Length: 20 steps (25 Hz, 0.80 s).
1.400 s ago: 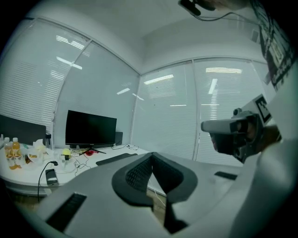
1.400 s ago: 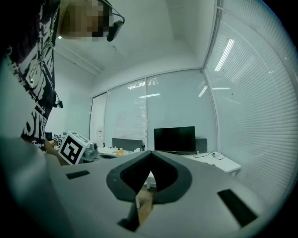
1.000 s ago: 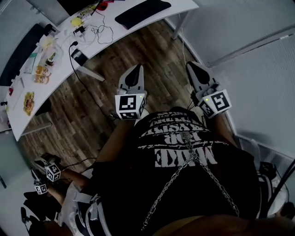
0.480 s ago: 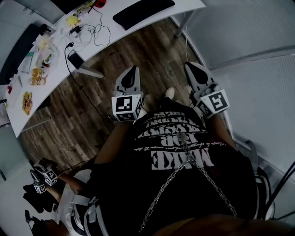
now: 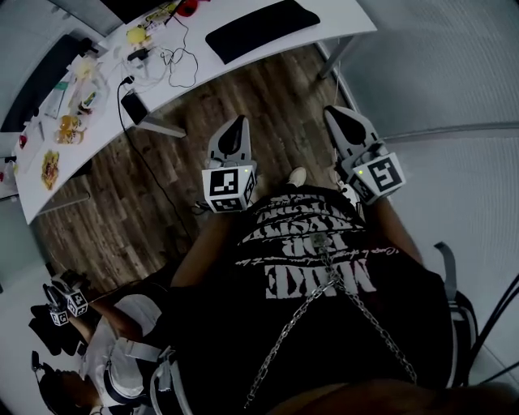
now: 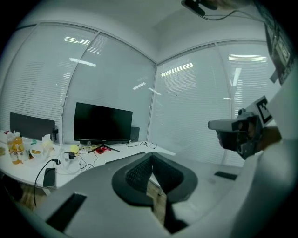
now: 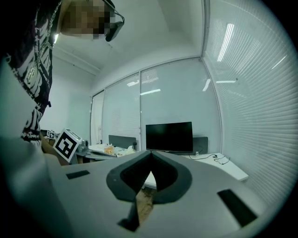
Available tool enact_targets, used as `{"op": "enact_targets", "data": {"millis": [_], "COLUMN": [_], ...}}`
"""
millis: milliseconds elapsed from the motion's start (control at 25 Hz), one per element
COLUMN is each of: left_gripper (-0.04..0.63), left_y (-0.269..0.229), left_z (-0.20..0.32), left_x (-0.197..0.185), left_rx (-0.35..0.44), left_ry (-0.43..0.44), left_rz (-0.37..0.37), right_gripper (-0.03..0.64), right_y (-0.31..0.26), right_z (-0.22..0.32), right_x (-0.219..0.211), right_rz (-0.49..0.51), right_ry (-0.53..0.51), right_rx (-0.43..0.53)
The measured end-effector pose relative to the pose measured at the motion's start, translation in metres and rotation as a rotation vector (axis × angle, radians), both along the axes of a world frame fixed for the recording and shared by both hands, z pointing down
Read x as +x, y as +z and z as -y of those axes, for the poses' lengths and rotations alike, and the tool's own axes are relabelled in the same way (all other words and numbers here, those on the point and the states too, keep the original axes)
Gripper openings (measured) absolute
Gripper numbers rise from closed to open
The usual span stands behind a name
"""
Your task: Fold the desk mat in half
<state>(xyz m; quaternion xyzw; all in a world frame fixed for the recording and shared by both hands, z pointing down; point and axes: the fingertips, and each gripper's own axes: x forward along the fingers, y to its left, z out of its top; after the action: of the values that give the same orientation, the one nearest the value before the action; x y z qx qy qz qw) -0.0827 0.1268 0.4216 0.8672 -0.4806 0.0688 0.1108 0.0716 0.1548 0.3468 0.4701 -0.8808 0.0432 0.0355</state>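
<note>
Black rectangular desk mat flat on white desk; likely light, floppy. Pinch 2 corners of 1 short edge. Left gripper, right gripper: jaws together, empty.

- The black flat monitor on the long white desk is cut off by the head view's top edge.
- The yellow and orange clutter on that desk is too small to identify.

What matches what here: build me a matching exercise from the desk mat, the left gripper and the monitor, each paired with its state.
1. desk mat
2. left gripper
3. monitor

A. shut, nothing between the fingers, above the wood floor
B. upright on the desk, screen dark
C. lying flat and unfolded on the white desk

Pairs: 1-C, 2-A, 3-B
</note>
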Motion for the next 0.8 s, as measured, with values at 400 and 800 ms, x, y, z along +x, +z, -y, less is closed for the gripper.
{"op": "enact_targets", "data": {"millis": [400, 800], "left_gripper": [0.009, 0.008], "left_y": [0.005, -0.017], "left_z": [0.007, 0.008], "left_x": [0.014, 0.066], "left_rx": [-0.026, 0.023], "left_ry": [-0.045, -0.037], "left_rz": [0.026, 0.053], "right_gripper": [-0.002, -0.002], "right_y": [0.025, 0.002], "right_z": [0.020, 0.013], "right_x": [0.021, 0.059], "right_rz": [-0.020, 0.044], "right_ry": [-0.054, -0.073], "right_rx": [-0.041, -0.002]}}
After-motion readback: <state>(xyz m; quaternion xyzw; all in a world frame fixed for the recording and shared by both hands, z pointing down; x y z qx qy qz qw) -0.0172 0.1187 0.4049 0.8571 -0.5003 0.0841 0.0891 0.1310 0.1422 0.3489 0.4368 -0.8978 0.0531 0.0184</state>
